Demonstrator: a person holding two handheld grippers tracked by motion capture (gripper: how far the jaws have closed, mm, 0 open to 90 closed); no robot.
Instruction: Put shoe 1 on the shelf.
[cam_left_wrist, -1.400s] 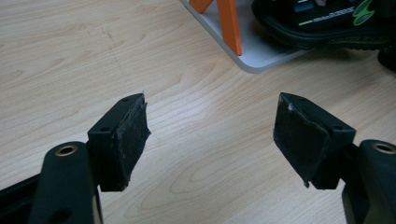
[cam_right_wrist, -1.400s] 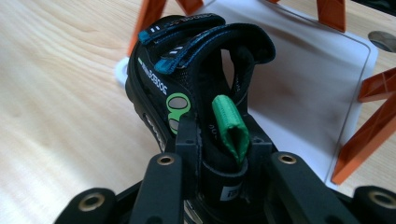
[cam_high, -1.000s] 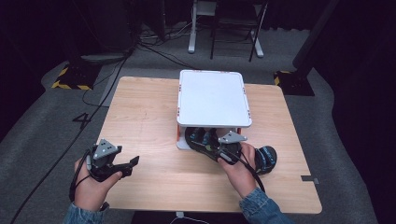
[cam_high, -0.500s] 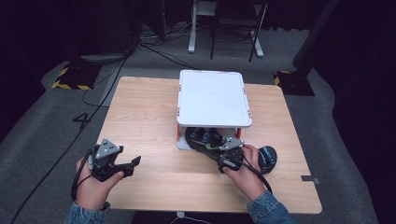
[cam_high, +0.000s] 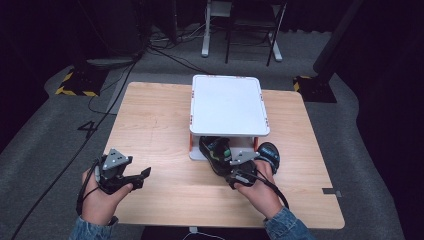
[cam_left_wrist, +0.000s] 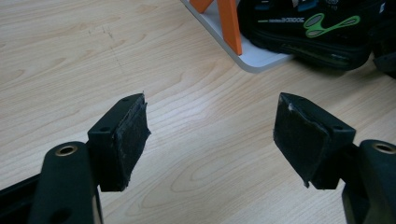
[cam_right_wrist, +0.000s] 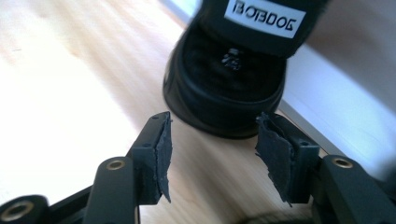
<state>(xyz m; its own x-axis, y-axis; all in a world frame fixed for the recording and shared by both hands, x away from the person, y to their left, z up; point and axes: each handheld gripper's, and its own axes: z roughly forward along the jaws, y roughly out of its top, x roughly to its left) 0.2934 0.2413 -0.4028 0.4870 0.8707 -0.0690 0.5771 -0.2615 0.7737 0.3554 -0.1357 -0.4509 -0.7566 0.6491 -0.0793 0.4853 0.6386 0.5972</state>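
The right tool (cam_right_wrist: 212, 156) gaped empty just short of the black shoe's heel (cam_right_wrist: 229, 88); closing early would likely nudge it deeper under the white rack (cam_high: 227, 105).

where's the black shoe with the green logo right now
In the high view the black shoe sits half under the white rack, at its near edge, just ahead of the right tool; a second shoe lies to its right.

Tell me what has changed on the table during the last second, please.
The right gripper has drawn back a little toward the person, away from the black shoe under the white shelf; its fingers are open and hold nothing. The left gripper, the shoe by the right hand and the shelf stayed put.
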